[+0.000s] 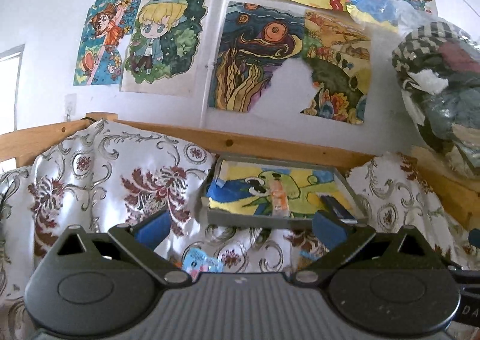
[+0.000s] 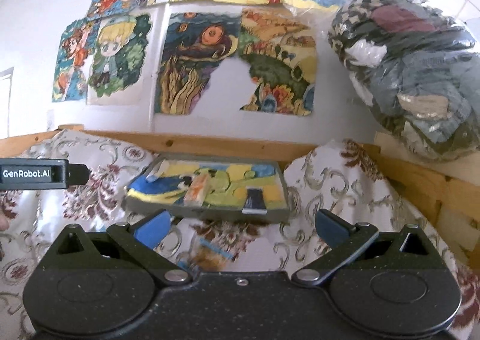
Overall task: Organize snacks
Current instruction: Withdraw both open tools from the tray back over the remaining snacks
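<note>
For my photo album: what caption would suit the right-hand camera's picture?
Open right gripper faces a grey tray holding an orange snack packet on a floral cloth.

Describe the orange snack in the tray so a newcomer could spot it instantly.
Below the wooden rail under the wall drawings, a shallow grey tray lined with a frog drawing rests on the floral cloth. The orange snack lies near its middle, the only pale orange packet; the dark packet sits to its right.

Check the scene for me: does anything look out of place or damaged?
Yes. The tray sits tilted on the rumpled floral cloth, not flat. A snack packet lies loose on the cloth in front of it, outside the tray. On the wall, two drawings have a torn-out gap between them.
</note>
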Tool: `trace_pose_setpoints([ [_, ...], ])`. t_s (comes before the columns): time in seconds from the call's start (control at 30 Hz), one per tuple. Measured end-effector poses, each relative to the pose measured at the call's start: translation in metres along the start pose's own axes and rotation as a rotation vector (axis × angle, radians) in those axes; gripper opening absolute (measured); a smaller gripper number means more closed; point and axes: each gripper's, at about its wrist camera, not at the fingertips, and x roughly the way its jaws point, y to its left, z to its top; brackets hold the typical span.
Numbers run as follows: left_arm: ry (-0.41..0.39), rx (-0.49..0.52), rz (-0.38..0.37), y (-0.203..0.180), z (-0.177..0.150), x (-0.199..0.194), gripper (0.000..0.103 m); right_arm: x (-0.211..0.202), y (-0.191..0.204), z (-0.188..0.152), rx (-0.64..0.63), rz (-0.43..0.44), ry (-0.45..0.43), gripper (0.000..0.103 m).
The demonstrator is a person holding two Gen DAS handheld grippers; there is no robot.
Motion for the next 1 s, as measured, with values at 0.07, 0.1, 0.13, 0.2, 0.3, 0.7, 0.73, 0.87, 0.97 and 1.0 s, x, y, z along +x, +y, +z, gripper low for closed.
trace_pose_setpoints([
  [0.07,0.004,0.010,-0.005,0.003,-0.006,-0.007,0.103,-0.006,0.003,-0.005,0.012,0.019,0.033,0.102],
  [0.1,0.008,0.017,-0.006,0.004,-0.009,-0.010,0.103,-0.007,0.004,-0.006,0.018,0.025,0.048,0.102],
  [0.13,0.015,0.025,-0.008,0.005,-0.012,-0.012,0.103,-0.009,0.005,-0.008,0.021,0.032,0.064,0.102],
  [0.2,0.035,0.034,-0.013,0.009,-0.017,-0.017,0.103,-0.012,0.008,-0.012,0.026,0.040,0.095,0.102],
  [0.3,0.087,0.043,-0.011,0.015,-0.025,-0.019,0.103,-0.016,0.008,-0.016,0.041,0.037,0.123,0.102],
  [0.7,0.248,0.039,0.017,0.040,-0.058,-0.022,0.103,-0.013,0.022,-0.028,-0.011,0.048,0.249,0.102],
  [0.73,0.263,0.039,0.018,0.041,-0.059,-0.021,0.103,-0.011,0.025,-0.029,-0.027,0.050,0.263,0.102],
  [0.87,0.282,0.025,0.026,0.045,-0.061,-0.019,0.103,-0.008,0.031,-0.031,-0.062,0.047,0.285,0.102],
  [0.97,0.290,0.013,0.032,0.048,-0.061,-0.019,0.103,-0.006,0.031,-0.032,-0.061,0.048,0.298,0.102],
  [1.0,0.292,0.010,0.035,0.048,-0.061,-0.019,0.103,-0.006,0.031,-0.032,-0.060,0.047,0.302,0.102],
])
